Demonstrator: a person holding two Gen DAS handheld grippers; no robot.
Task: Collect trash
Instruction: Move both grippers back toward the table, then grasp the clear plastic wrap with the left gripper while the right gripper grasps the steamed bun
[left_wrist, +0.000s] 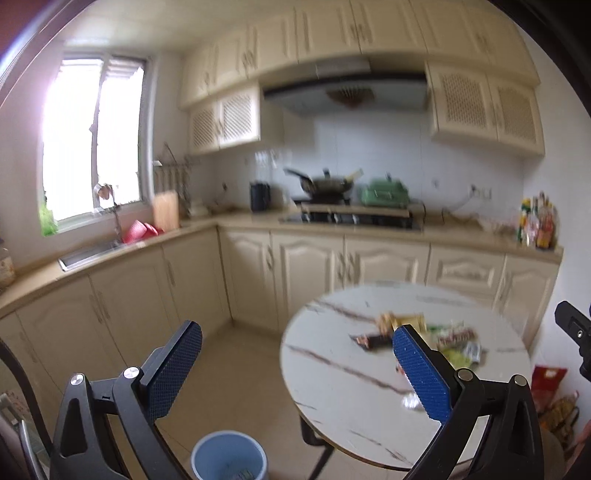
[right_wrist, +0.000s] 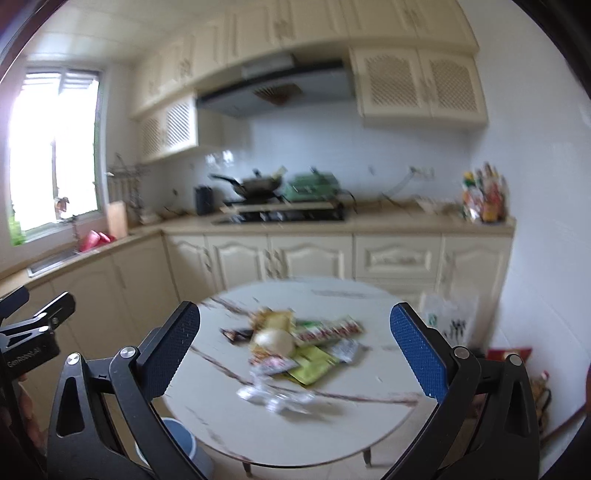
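The left gripper (left_wrist: 297, 339) has its fingers spread wide with nothing between them. Below and between them stands a blue bin (left_wrist: 229, 456) on the floor, its inside visible only in the left view. Just past the right-hand finger lies the heap of wrappers (left_wrist: 432, 334) on the round marble table (left_wrist: 332, 387).

The right gripper (right_wrist: 295, 321) is likewise spread wide and empty. Its view frames the wrappers (right_wrist: 295, 343) straight ahead between the fingers, showing a pale round lump (right_wrist: 275, 339) and crumpled clear plastic (right_wrist: 273, 395) nearer the fingers, which the left view hides. Beyond the left-hand finger only the rim of the bin (right_wrist: 181, 439) shows. Farther out, both views show the stove (right_wrist: 280, 214) and cream cabinets (right_wrist: 310, 254).
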